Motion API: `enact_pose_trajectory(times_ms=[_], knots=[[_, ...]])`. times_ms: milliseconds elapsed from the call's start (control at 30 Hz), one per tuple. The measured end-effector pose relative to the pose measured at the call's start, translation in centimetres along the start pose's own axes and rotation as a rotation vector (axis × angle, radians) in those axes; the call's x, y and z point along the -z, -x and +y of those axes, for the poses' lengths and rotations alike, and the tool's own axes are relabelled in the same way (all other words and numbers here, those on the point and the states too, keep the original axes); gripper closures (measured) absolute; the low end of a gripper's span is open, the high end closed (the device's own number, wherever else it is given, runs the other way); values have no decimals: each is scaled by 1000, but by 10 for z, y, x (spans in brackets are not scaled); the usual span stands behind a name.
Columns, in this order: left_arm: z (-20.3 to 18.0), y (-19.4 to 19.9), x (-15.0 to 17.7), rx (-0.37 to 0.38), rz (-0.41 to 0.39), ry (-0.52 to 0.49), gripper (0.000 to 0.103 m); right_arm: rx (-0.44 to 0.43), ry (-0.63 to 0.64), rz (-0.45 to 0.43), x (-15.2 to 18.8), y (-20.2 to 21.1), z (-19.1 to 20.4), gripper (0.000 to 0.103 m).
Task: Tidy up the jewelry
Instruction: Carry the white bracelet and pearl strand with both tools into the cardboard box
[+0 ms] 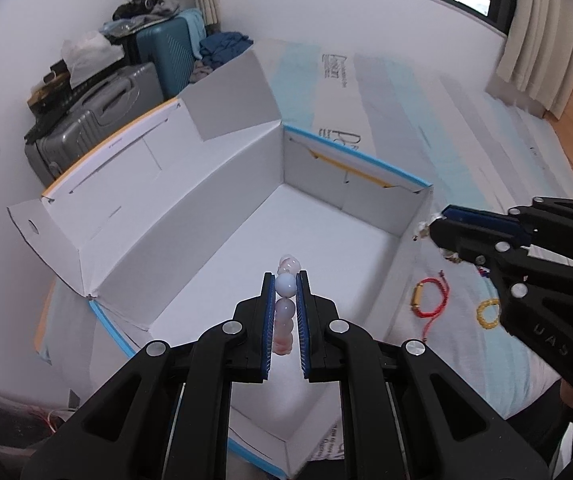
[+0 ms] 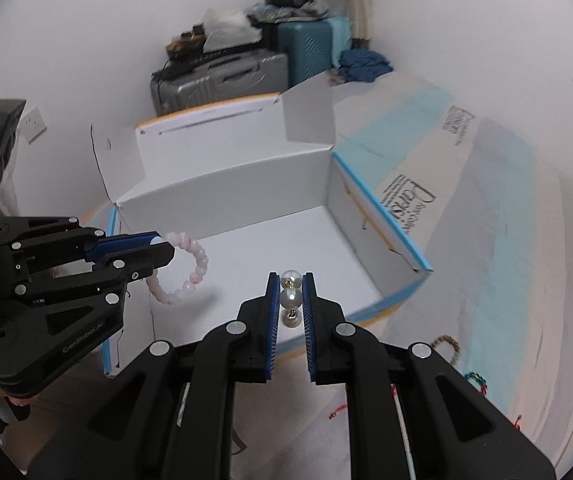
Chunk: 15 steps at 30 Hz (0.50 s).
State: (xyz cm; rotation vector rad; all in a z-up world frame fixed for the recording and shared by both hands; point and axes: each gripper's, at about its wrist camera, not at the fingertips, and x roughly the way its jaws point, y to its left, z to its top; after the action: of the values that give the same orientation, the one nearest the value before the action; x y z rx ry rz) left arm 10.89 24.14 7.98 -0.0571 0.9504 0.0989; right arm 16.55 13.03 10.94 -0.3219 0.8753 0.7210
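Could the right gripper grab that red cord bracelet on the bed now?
Probably not yet: the right gripper is shut on a pearl piece, so its jaws are full. Nothing covers the red cord bracelet, which lies in the open beside the box.

One box [image 1: 214,200], two suitcases [image 1: 98,112], four bracelets [image 1: 430,298].

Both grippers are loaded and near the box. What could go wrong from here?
1. The left gripper pinches the pink bead bracelet by only a bead or two; round beads might slip out early.
2. The right gripper holds the pearl piece near the white box rim; released too soon, it may land outside.
3. The red cord bracelet lies beside the box, where it could be snagged.
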Motion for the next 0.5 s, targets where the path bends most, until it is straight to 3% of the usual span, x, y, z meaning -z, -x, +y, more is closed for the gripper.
enact_pose_trajectory(times_ms=[500], knots=[[27, -52, 8, -4, 125, -2, 93, -62, 95, 155, -8, -73, 15, 93]])
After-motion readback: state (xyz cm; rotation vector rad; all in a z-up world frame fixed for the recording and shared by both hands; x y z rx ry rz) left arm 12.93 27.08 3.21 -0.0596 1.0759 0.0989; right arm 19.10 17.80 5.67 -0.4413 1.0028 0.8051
